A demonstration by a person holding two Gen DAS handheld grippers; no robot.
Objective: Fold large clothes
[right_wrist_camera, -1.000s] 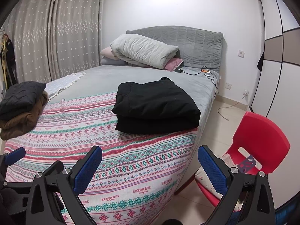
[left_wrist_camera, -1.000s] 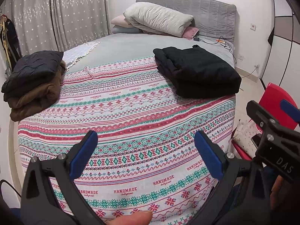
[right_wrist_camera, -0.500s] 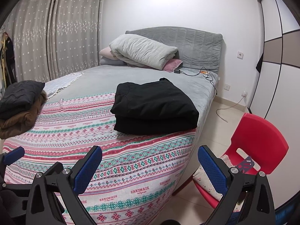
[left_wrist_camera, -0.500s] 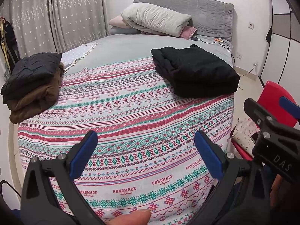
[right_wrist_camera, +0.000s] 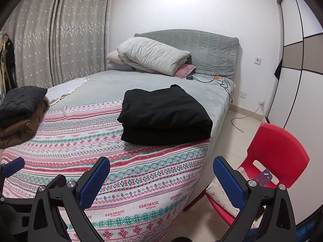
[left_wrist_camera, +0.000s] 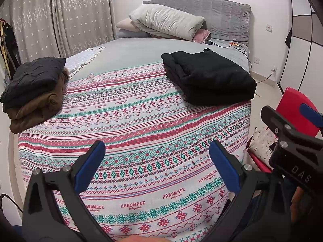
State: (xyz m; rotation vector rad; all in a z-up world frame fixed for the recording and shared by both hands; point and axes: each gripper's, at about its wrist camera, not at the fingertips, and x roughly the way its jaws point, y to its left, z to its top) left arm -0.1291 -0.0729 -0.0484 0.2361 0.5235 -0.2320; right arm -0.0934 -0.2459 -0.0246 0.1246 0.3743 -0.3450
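Nearby, red chair beside bed.

Matt woven bedspread, soft black cloth garment — glossy plastic chair

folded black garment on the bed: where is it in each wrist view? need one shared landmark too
Left wrist: folded black garment sits upper right of centre, at the bed's right edge, far beyond the open left gripper.
Right wrist: folded black garment sits at centre, above the open right gripper.
Shared landmark: the red chair, on the floor right of the bed in both views.
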